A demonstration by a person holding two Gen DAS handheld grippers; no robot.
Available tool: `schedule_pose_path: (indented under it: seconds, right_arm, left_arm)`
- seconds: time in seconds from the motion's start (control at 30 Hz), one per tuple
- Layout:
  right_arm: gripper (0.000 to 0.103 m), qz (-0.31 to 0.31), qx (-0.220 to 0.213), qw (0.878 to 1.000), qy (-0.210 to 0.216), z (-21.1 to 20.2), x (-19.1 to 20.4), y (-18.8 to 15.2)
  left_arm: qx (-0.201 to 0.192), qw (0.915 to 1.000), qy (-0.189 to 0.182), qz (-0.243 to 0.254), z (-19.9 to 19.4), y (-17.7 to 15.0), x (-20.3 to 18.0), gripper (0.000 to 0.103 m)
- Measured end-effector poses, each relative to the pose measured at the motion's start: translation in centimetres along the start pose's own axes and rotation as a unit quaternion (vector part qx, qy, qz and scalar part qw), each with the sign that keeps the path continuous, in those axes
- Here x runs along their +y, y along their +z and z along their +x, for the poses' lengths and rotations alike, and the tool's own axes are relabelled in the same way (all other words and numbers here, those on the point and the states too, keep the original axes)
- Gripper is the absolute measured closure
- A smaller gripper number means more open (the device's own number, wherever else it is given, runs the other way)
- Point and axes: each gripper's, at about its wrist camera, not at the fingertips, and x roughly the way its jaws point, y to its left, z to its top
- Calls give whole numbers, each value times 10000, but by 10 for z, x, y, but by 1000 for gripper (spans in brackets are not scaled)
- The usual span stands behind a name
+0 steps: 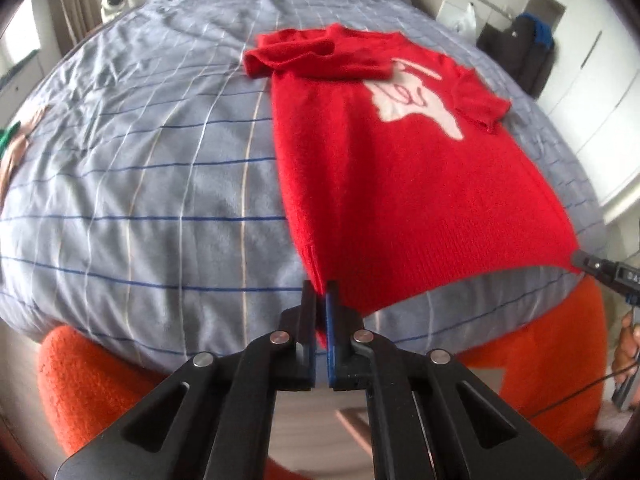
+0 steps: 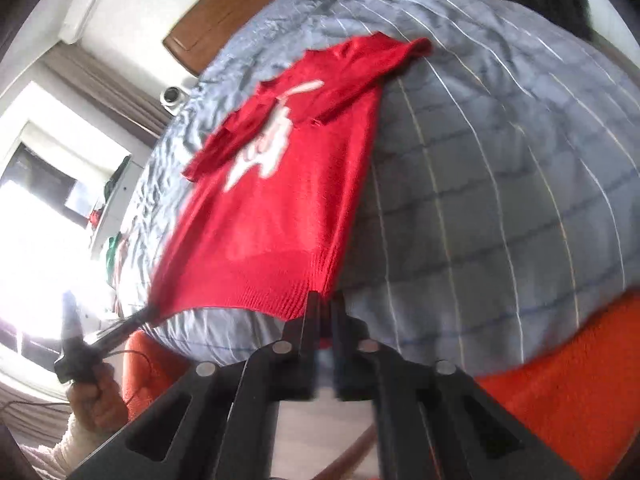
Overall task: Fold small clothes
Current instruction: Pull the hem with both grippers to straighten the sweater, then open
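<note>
The left gripper (image 1: pixel 321 292) is pinching one hem corner of the red sweater (image 1: pixel 400 184), its jaws closed on the knit with the ribbed edge caught between them. The right gripper (image 2: pixel 326 304) is clamping the other hem corner, jaws likewise narrow on the fabric. In the left view the right gripper's tip (image 1: pixel 588 264) is showing at the far end of the hem, with a hand (image 1: pixel 626 352) behind it; in the right view the left gripper (image 2: pixel 136 322) and the hand holding it (image 2: pixel 96 398) are showing at the opposite end.

The hem is hanging stretched between the two grippers, lifted just off the bed (image 1: pixel 140 200) near its front edge, sagging a little in the middle. The rest of the sweater is lying flat on the checked grey-blue cover. Its long axis is running from the hem at the near edge away toward the wooden headboard (image 2: pixel 224 12), collar end farthest off. One sleeve (image 1: pixel 312 58) is folded across the chest; the other (image 1: pixel 484 104) is sticking out sideways.

Wide bare cover is lying open on both sides of the sweater and beyond it. An orange cushion (image 1: pixel 88 384) is sitting below the bed's front edge.

A white shape (image 1: pixel 420 104) with red looping strokes is showing on the chest; I cannot read it as words.
</note>
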Motion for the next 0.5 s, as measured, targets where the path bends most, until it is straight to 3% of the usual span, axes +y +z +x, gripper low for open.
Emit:
schedule_pose_path:
  seconds: [0.17,0.37,0.5]
  right_arm:
    - [99,-151,194,9971,-719,25,-12,-6]
    - [100,-341,103,9960,-825,-4,-2,-8]
    - [100,-279,205,9956,-871,2,-1,-9]
  left_arm:
    - [240,9995,155,-128,20,-7,-1,102]
    - [175,9997,189,44,0,-14,-9,102]
    - [372,9986,342,163,18,-12,-17,103]
